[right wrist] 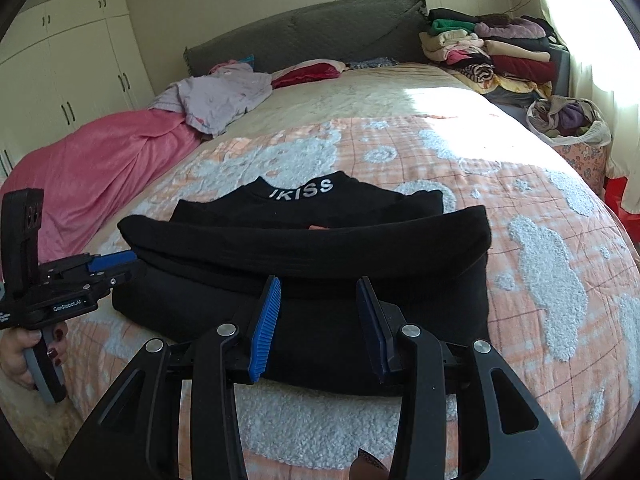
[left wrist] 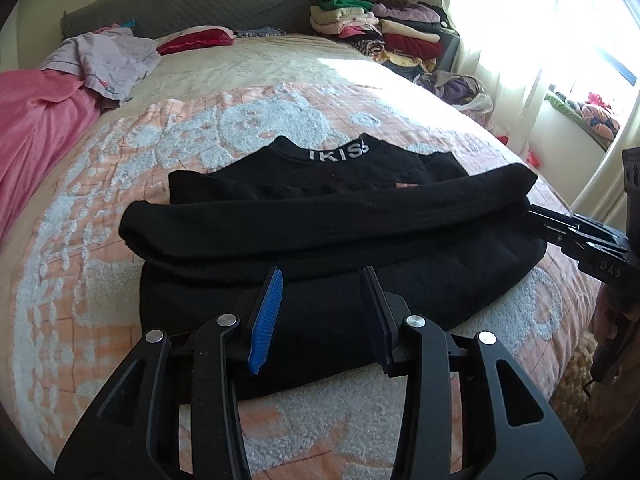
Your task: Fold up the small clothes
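Both tongs, left [left wrist: 320, 316] and right [right wrist: 316, 324], stand apart and empty at the bed's [left wrist: 360, 420] near edge. The black top [left wrist: 320, 232] lies just beyond, its lower part doubled over the chest. Likely risk: the bulky fold could slide open if only its upper layer gets pinched.

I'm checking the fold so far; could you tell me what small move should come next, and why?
Probably bring both grippers in to the near hem of the black top. The left gripper and right gripper are open with nothing between the fingers, and only the far part is folded over so far.
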Demonstrator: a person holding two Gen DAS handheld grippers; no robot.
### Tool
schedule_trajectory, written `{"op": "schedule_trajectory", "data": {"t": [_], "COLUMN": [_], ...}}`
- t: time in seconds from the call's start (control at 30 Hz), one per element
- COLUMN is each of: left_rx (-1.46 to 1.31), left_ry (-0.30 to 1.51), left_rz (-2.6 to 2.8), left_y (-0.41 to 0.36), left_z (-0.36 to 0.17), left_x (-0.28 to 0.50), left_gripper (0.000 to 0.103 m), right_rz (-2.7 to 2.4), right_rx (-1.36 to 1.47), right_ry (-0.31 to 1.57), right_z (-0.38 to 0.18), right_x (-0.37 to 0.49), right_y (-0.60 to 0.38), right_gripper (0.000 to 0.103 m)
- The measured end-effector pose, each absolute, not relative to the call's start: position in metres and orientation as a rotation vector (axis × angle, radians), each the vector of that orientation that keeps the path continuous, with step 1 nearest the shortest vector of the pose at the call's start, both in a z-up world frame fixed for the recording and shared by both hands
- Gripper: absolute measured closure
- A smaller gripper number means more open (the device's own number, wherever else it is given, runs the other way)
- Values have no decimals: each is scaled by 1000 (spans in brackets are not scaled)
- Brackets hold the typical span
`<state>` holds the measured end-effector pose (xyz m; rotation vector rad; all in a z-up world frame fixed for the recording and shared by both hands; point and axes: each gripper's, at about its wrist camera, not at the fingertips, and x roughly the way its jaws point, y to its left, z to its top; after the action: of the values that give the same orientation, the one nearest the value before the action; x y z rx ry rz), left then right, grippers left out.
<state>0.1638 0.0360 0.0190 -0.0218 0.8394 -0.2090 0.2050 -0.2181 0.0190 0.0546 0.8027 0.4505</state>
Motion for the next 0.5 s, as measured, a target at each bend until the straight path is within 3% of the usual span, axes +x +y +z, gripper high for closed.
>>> {"op": "schedule_trajectory", "data": {"t": [0.3, 0.5], "left_rx": [0, 17], "left_ry": [895, 884], "left_rz": [-166, -142], "left_y": [36, 39], "left_z": [-10, -12], "left_x": [180, 197], "left_gripper": [71, 70], "right_rz": [383, 396], "right_rx": [-85, -99], "right_ry": [926, 908], "right_z": [-26, -33], "right_x": [229, 244], "right_y": [-201, -197], "right_gripper": [66, 67]}}
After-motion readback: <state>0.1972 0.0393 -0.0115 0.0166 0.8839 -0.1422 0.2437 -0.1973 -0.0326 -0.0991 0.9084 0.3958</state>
